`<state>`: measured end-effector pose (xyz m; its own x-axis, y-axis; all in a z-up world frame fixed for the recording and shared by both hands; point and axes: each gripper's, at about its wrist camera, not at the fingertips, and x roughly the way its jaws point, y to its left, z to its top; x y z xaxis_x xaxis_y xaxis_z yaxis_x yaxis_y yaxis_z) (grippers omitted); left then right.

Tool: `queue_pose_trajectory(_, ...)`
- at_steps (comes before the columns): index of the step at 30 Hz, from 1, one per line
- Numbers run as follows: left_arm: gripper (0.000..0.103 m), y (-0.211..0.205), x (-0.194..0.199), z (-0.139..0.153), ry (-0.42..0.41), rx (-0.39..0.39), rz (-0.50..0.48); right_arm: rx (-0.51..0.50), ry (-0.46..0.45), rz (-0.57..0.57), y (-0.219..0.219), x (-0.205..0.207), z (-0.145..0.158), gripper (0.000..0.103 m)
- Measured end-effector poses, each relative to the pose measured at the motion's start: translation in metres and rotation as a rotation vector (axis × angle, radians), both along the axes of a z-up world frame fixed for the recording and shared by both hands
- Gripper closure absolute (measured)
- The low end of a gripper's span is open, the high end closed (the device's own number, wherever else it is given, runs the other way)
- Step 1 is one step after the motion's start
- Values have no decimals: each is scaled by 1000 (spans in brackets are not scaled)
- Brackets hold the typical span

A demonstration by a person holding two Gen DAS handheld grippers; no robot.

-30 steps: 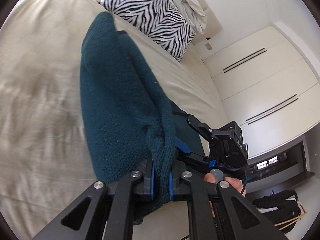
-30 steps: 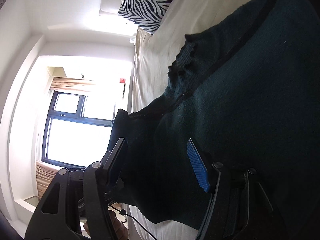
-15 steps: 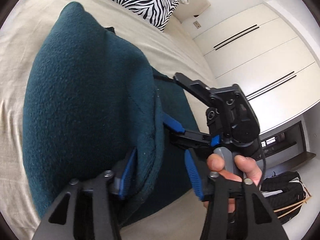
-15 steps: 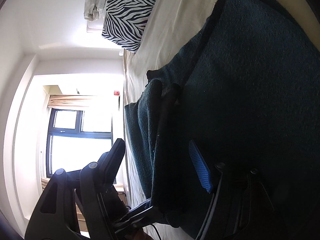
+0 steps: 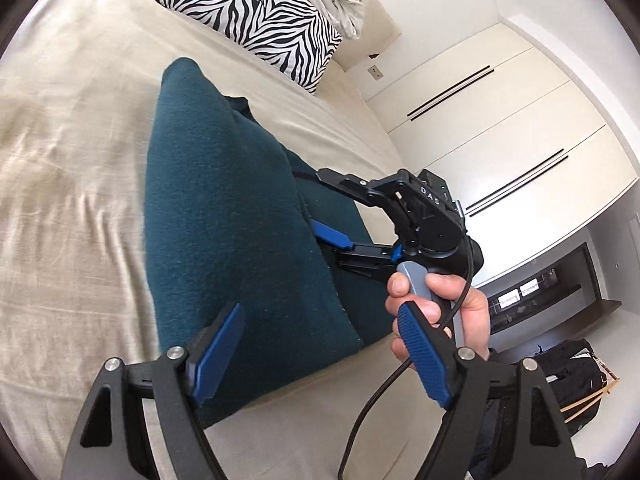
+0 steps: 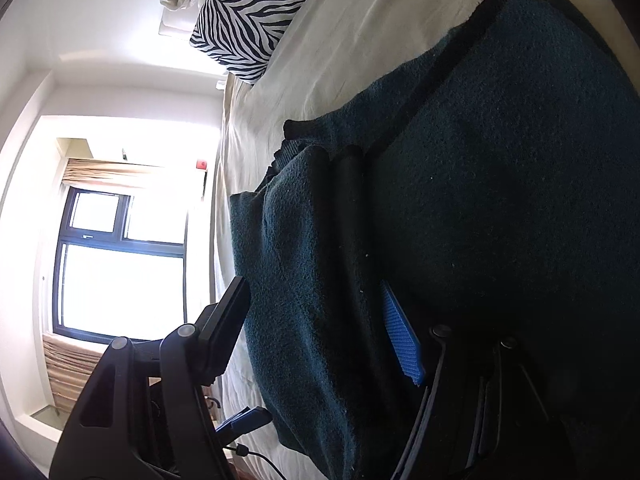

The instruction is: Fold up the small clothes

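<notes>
The left wrist view is taken from above the near edge of the bed (image 5: pixel 80 120), tilted, facing along it toward the zebra pillow (image 5: pixel 256 12) and the wardrobe (image 5: pixel 500 120). The right wrist view is rolled sideways, set close against the teal sweater (image 6: pixel 500 220), facing the window (image 6: pixel 120 264). Sweater (image 5: pixel 228 220), bed and pillow (image 6: pixel 248 12) are shared by both.

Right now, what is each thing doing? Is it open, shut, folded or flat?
Left claw: open, holding nothing, just above the sweater's near edge.
Right claw: open, one finger under the top fold, one above.
Teal sweater: folded over itself, lying on the bed.
Bed sheet: spread out, a bit wrinkled.
Zebra pillow: lying at the head of the bed.
Wardrobe doors: shut.
</notes>
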<state>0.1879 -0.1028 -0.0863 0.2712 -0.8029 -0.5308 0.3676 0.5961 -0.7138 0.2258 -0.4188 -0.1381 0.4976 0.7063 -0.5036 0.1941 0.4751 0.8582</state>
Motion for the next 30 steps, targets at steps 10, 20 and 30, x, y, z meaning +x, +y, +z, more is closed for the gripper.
queue_pose_trajectory(10, 22, 23, 1, -5, -5, 5, 25, -214, -25, 116, 29, -3, 43, 40)
queue_pose_trajectory(20, 22, 12, 12, -5, -27, 32, 40, -194, 55, 136, 36, -3, 12, 92)
queue_pose_trajectory(30, 24, -32, 33, -14, -81, 162, 4, -270, 18, 84, 9, -26, 28, 94)
